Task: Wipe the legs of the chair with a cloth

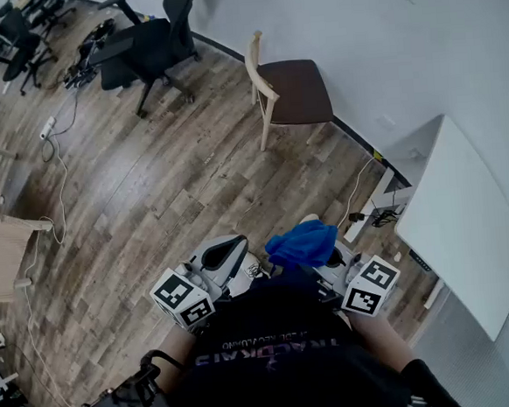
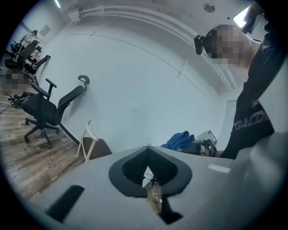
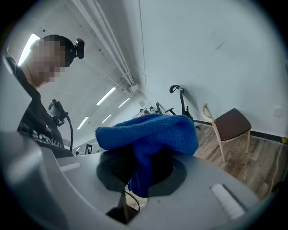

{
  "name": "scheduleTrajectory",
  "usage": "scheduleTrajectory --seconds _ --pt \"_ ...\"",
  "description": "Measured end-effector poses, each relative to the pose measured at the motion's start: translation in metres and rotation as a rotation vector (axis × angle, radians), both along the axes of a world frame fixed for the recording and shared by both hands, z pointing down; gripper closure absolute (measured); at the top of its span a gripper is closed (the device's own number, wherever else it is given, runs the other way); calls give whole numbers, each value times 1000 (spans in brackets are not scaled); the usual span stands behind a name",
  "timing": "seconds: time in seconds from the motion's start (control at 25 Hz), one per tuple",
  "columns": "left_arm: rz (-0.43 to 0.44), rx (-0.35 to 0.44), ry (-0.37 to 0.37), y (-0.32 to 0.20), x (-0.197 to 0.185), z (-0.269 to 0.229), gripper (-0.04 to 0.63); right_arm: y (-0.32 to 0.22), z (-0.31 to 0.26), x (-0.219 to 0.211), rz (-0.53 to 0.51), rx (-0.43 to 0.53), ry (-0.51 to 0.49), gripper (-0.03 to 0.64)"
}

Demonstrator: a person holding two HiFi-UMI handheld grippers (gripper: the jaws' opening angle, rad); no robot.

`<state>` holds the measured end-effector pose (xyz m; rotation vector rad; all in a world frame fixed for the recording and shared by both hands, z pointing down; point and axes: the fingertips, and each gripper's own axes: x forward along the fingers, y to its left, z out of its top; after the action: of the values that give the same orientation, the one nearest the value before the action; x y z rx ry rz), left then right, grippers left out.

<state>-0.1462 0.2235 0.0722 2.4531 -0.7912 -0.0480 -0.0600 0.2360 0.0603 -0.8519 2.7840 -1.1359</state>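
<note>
Down by the person's chest, both grippers sat close together, marker cubes facing up, well apart from the chair. The right gripper point(image 3: 143, 175) had its fingers clamped on the blue cloth point(image 3: 148, 132). One fold was pinched down between them and the rest was bunched over the top in a thick roll. Just beside it was the left gripper point(image 2: 149, 167), its fingers together with nothing caught between them.

Across the room stood the chair point(image 1: 289, 90), with a pale wooden frame and a dark brown seat. It was upright on the plank floor point(image 1: 166, 196), close against the white wall point(image 1: 381, 30), with its legs on the boards. The cloth was nowhere near those legs and touched nothing but the fingers that gripped it.

Further along the same wall was a black office chair point(image 1: 145, 44) on castors, turned partly away. At the person's right a white counter point(image 1: 462, 217) ran beside the wall, with a tangle of plugs and wires on the floor at its near end. A thin white cable point(image 1: 60, 183) trailed over the boards on the left side.
</note>
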Motion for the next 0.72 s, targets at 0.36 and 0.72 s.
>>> scheduleTrajectory --seconds 0.36,0.72 --pt "13 -5 -1 3 6 -2 598 4 -2 8 18 6 -5 553" --pt "22 -9 -8 5 9 -3 598 2 -6 15 37 -19 -62 552"
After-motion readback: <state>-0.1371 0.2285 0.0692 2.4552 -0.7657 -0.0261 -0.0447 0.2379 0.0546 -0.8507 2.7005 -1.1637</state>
